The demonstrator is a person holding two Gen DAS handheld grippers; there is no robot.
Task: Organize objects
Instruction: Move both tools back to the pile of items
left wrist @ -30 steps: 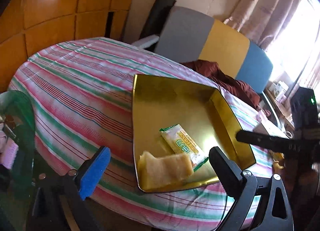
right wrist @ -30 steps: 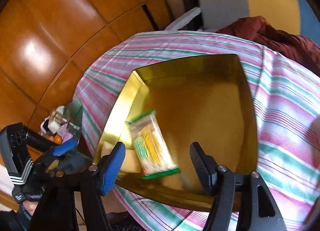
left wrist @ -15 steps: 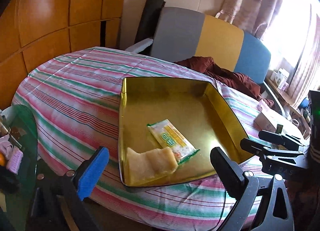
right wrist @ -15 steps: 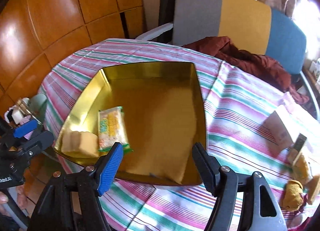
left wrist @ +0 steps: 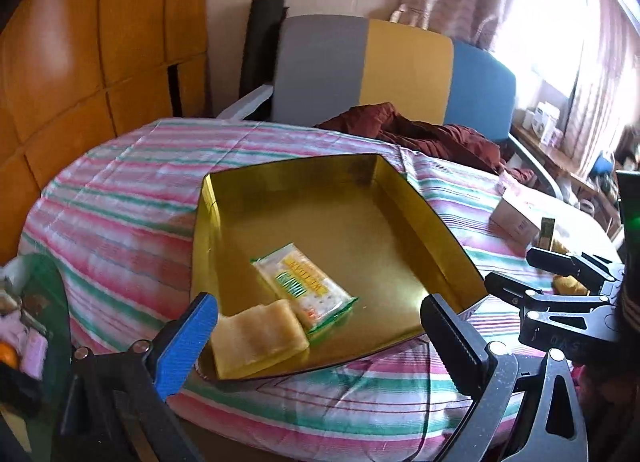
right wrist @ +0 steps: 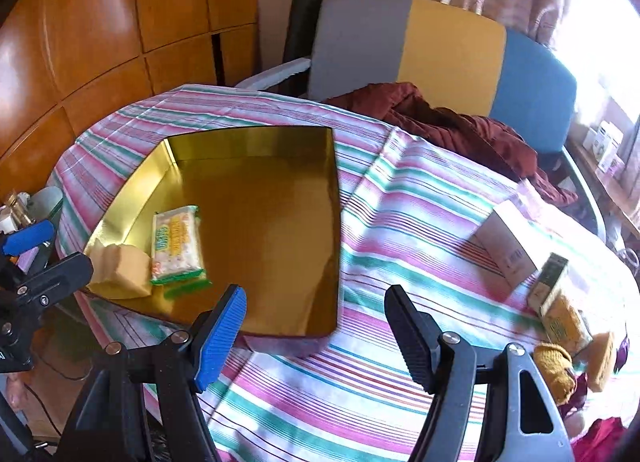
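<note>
A gold tray (left wrist: 205, 222) (right wrist: 335, 222) sits on the striped tablecloth. In its near corner lie a green-edged snack packet (left wrist: 304, 286) (right wrist: 176, 242) and a pale yellow sponge (left wrist: 258, 336) (right wrist: 120, 270), touching each other. My left gripper (left wrist: 320, 342) hovers open just short of the tray's near edge, with nothing between its pads. My right gripper (right wrist: 316, 334) is open over the cloth at the tray's near right corner and holds nothing. Each gripper shows in the other's view: right gripper (left wrist: 560, 282), left gripper (right wrist: 36, 262).
On the cloth to the right lie a white box (right wrist: 506, 250) (left wrist: 516, 218), a small dark green box (right wrist: 548, 278), a yellow packet (right wrist: 564, 318) and two yellow sponges (right wrist: 556, 370). A maroon garment (right wrist: 440, 118) hangs on the grey-yellow-blue chair (left wrist: 404, 62). A cluttered glass side table (left wrist: 36, 302) stands at the left.
The right gripper drew back from over the tray and swung right, bringing the boxes and sponges into view; the packet now lies still in the tray. The left view rolled and shifted.
</note>
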